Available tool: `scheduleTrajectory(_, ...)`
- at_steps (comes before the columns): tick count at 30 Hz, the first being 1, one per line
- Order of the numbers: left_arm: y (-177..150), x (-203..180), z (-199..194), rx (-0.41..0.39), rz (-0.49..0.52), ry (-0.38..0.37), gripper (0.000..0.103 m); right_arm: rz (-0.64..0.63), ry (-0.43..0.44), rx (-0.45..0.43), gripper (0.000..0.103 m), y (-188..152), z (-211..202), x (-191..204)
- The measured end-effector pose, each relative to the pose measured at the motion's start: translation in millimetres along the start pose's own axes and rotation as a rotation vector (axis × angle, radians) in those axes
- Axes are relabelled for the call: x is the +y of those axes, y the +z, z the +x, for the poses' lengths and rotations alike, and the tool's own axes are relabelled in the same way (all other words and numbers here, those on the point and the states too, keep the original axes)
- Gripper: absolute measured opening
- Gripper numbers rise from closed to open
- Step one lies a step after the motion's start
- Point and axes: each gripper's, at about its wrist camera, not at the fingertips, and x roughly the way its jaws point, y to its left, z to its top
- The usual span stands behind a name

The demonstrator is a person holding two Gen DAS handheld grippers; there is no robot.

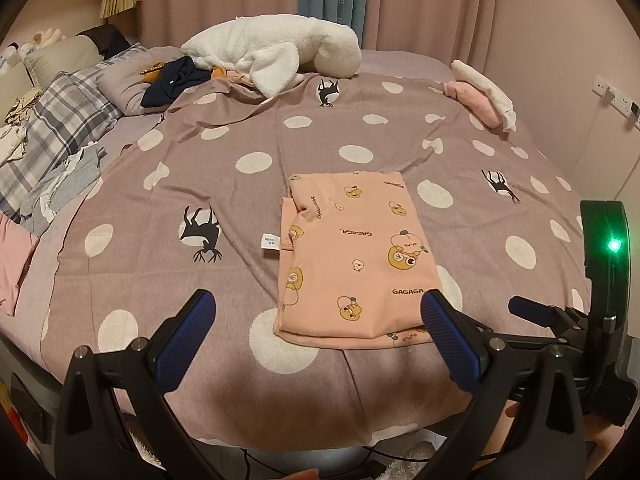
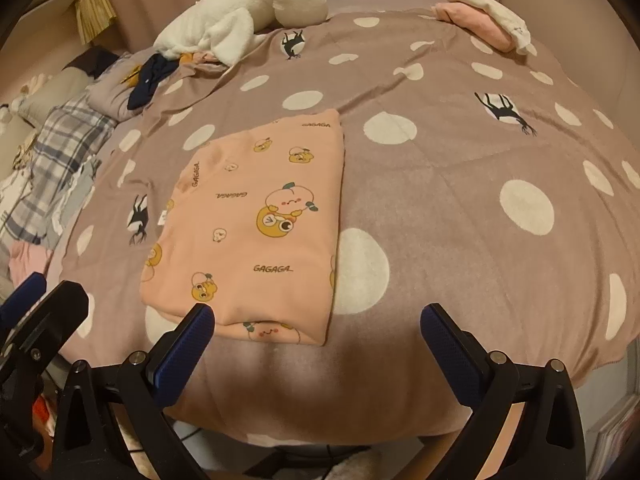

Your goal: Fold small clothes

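- Peach-pink cotton, our small garment (image 1: 352, 248) lies folded into a rectangle on the dotted bedspread (image 1: 240, 128), near its front edge.
- Our left gripper (image 1: 320, 320) stands wide with nothing between its fingers, just in front of the garment.
- Our right gripper (image 2: 318, 330) is spread wide too, holding nothing, its left finger (image 2: 188, 340) beside the garment's near edge.
- Folded pink and white clothes (image 2: 488, 20) sit at the far corner.

Each black plastic gripper (image 1: 316, 312) (image 2: 316, 324) carries two textured blue rubber pads (image 1: 188, 336) and silver screws; beside the left one, a green light (image 1: 613, 245) glows.
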Motion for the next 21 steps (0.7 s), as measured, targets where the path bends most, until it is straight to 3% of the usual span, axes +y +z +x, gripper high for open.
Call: scheduleTrajectory(21, -1.8, 0.5, 1.1, 0.011, 0.007, -0.005, 0.103, -0.009, -0.012, 0.016, 0.102, 0.7, 3.0, 0.5)
